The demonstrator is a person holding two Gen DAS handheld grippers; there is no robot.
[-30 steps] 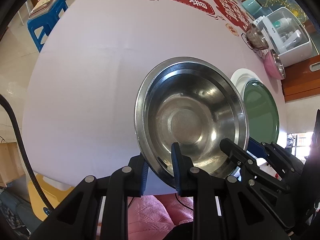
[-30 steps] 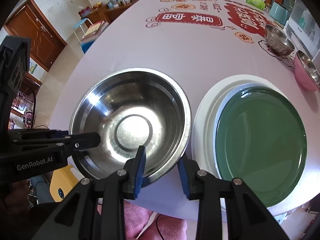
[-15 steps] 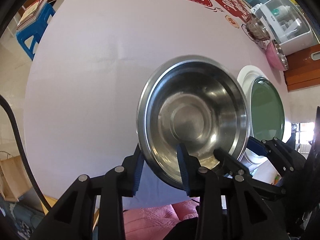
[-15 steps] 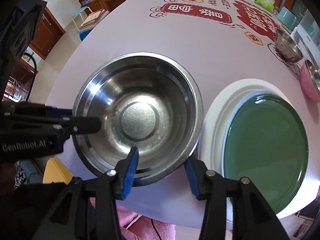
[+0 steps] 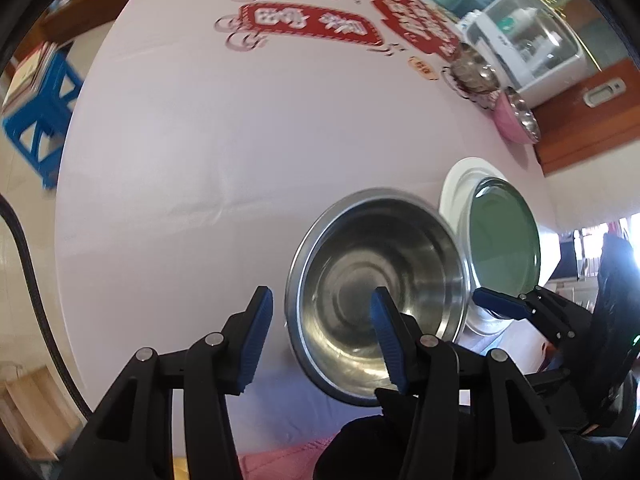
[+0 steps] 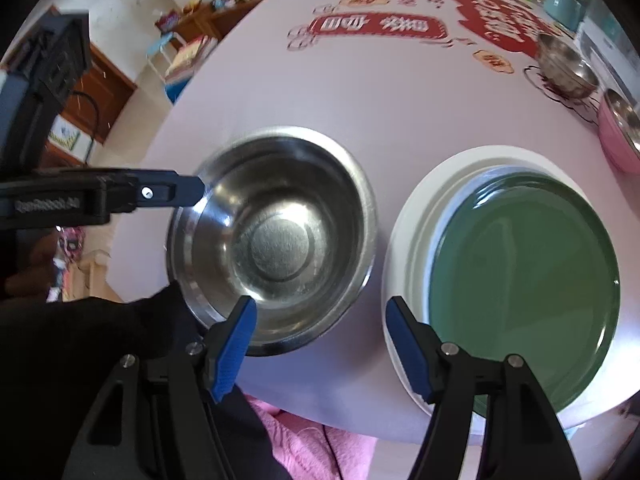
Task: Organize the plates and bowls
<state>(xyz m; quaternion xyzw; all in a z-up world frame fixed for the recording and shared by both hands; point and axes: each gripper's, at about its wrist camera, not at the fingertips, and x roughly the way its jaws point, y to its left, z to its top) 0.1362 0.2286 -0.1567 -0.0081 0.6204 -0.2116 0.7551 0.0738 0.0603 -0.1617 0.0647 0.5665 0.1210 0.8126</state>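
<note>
A large steel bowl (image 5: 376,280) (image 6: 276,236) rests upright on the white tablecloth near the table's front edge. My left gripper (image 5: 324,340) has its jaws opening, and the bowl's left rim stands loose between them with neither pad touching it. My right gripper (image 6: 322,344) is also opening, with the near rim between its pads and gaps on both sides. Right of the bowl a green plate (image 6: 528,280) (image 5: 504,240) lies on a white plate (image 6: 416,220) (image 5: 456,184). The left gripper's fingertip (image 6: 188,192) shows at the bowl's left rim.
A small steel bowl (image 6: 564,68) (image 5: 472,72) and a pink bowl (image 6: 620,136) (image 5: 516,120) sit at the far right, beside a white appliance with a clear lid (image 5: 524,40). The tablecloth has red print at the back. A blue stool (image 5: 36,120) stands off the table's left.
Both grippers have opened off the steel bowl's rim. The left one has drawn back and left, so the bowl looks smaller and further right in its view.
</note>
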